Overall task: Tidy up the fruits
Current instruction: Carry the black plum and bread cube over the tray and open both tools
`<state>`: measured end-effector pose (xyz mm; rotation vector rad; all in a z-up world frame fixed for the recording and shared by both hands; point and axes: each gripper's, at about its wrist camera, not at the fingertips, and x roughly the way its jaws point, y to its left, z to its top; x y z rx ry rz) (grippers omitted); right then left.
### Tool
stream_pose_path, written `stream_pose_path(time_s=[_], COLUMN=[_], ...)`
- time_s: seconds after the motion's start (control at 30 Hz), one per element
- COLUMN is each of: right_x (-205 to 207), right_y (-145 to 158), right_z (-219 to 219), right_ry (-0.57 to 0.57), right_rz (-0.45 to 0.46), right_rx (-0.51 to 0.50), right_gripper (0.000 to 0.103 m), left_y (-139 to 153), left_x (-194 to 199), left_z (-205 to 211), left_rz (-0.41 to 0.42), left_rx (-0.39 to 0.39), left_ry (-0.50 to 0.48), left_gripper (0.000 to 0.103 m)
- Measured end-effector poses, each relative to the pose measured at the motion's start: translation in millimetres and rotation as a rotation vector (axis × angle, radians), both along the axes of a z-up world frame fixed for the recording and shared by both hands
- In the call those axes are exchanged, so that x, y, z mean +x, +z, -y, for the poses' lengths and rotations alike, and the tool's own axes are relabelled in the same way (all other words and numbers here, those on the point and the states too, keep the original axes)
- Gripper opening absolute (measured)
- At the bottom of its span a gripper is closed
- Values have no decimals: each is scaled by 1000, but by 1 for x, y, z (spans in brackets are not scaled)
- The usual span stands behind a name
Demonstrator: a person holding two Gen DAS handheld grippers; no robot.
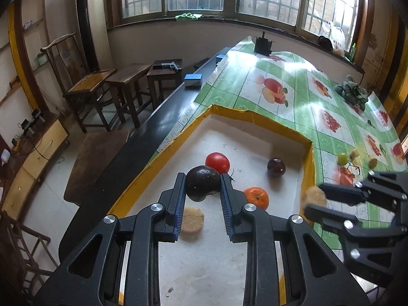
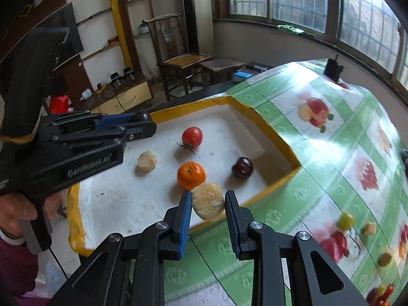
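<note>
My left gripper (image 1: 202,182) is shut on a dark, nearly black fruit (image 1: 201,186) and holds it above the white tray (image 1: 255,132) with yellow rim. In the tray lie a red tomato (image 1: 217,162), a dark purple fruit (image 1: 276,167), an orange (image 1: 257,198) and a pale beige slice (image 1: 191,219). My right gripper (image 2: 207,200) is shut on a pale yellow fruit piece (image 2: 207,204), held over the tray's near right rim. The right gripper also shows in the left wrist view (image 1: 316,201).
A green grape (image 1: 342,158) and small fruit cubes (image 1: 354,154) lie on the fruit-print tablecloth (image 1: 293,97) right of the tray. A green cloth bundle (image 1: 353,91) and a black box (image 1: 263,44) sit farther back. Wooden chair and stools (image 1: 127,81) stand left.
</note>
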<state>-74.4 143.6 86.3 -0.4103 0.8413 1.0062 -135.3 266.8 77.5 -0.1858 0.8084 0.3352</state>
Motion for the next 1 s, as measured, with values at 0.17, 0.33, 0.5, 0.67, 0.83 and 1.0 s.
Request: stream_pose_path(time_s=[0.17, 0.33, 0.5, 0.67, 0.83, 1.0], right_x=[17, 33, 43, 49, 55, 60], right_y=[-8, -13, -21, -30, -38, -39], right_z=[-19, -34, -52, -64, -67, -62], right_ry=[-3, -9, -2, 4, -19, -30], right_rz=[-15, -33, -54, -65, -66, -94], right_rx=[-10, -7, -17, -36, -51, -38], right_gripper=[26, 26, 26, 26, 26, 27], left_y=[-9, -14, -15, -20, -27, -32], left_x=[1, 3, 6, 11, 16, 20], left_z=[3, 7, 12, 15, 16, 15], left_rz=[-23, -40, -52, -87, -127, -160], left_rx=[-6, 2, 20, 33, 50, 53], left_ry=[-28, -44, -63, -81, -81, -74], left_gripper=[25, 25, 25, 26, 26, 27])
